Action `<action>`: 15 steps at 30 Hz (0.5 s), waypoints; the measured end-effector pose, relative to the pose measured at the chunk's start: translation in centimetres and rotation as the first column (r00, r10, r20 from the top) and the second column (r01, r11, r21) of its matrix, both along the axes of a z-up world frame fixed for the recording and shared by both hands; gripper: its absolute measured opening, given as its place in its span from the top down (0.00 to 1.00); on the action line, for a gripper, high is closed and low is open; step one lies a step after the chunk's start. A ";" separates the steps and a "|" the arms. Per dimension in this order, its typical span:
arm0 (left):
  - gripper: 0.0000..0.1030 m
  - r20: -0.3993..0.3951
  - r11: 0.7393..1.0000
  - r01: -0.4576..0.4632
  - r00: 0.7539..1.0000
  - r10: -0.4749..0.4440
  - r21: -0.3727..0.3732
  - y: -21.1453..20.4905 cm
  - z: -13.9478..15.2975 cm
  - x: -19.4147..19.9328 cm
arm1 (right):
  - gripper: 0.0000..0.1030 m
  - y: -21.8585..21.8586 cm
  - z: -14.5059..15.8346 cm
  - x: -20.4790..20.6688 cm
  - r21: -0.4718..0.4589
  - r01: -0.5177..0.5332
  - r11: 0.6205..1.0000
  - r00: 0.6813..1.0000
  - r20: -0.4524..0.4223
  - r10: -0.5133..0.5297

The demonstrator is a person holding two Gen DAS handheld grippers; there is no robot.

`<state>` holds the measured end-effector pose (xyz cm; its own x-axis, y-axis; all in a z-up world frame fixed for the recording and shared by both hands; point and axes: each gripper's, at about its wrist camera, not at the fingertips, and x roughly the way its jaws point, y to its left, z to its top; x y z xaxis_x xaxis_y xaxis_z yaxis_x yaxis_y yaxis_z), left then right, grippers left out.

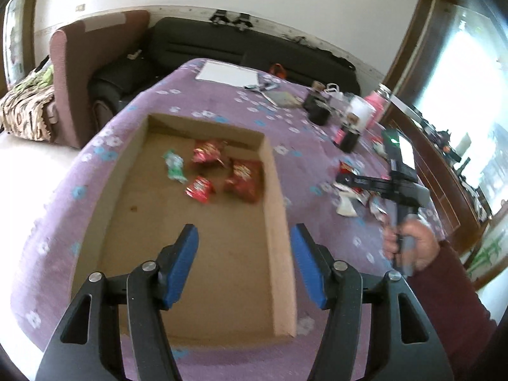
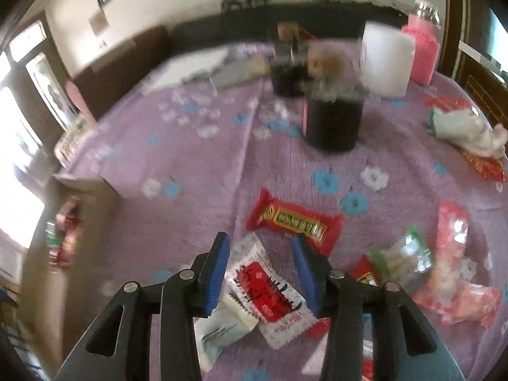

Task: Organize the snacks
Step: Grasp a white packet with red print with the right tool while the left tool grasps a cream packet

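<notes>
We have our left gripper [image 1: 243,262] hanging over the near end of the cardboard box [image 1: 279,222], its fingers spread with nothing between them; we judge it free for the next packet. Four snacks already lie at the far end of the box: a green packet [image 1: 174,165] and three red packets [image 1: 222,171].

Our right gripper [image 2: 260,273] points down at the loose pile on the purple cloth [image 2: 190,158], to the right of the box. Its fingers are parted over a white-and-red packet [image 2: 266,298] and do not seem to press on it. A red bar [image 2: 295,222] lies just beyond, and a pink packet [image 2: 451,273] further right. We judge the white-and-red packet is the next pick.
</notes>
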<state>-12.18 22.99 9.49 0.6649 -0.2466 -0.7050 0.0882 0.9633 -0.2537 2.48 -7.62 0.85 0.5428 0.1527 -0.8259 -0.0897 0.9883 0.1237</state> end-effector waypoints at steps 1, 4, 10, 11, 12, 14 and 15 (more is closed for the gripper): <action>0.42 0.000 1.000 0.011 1.000 -0.011 -0.001 -0.5 -0.1 -0.3 | 0.70 0.5 -0.2 -0.4 -0.034 0.009 0.999 1.000 0.016 -0.008; 0.42 0.001 0.999 0.041 0.999 -0.041 -0.004 -1.5 -0.2 -0.8 | 0.83 1.0 -0.3 -2.4 -0.043 -0.001 0.999 1.000 -0.011 0.000; 0.42 -0.014 0.996 0.090 0.996 -0.090 -0.024 -3.6 -1.0 -1.2 | 0.85 0.0 -0.6 -9.9 0.030 -0.076 0.997 0.993 -0.084 0.078; 0.42 -0.017 0.995 0.098 0.995 -0.098 -0.022 -4.1 -1.1 -1.2 | 0.86 -0.5 -0.6 -11.0 0.035 -0.079 0.996 0.992 -0.093 0.082; 0.42 -0.019 0.994 0.107 0.994 -0.108 -0.017 -4.7 -1.2 -1.3 | 0.86 -1.2 -0.5 -11.8 0.025 -0.071 0.997 0.993 -0.094 0.073; 0.42 -0.026 0.993 0.121 0.992 -0.122 -0.013 -5.5 -1.2 -1.5 | 0.78 -2.5 -0.2 -13.1 -0.058 -0.030 0.998 0.998 -0.063 0.026; 0.42 -0.030 0.992 0.128 0.991 -0.128 -0.015 -6.0 -1.2 -1.5 | 0.76 -3.0 -0.1 -13.8 -0.082 -0.020 0.996 0.999 -0.040 0.017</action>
<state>-13.63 16.96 8.28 0.6053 -0.3379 -0.7208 0.2027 0.9410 -0.2709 -11.29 -10.65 0.77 0.5075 0.0928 -0.8566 -0.1048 0.9935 0.0456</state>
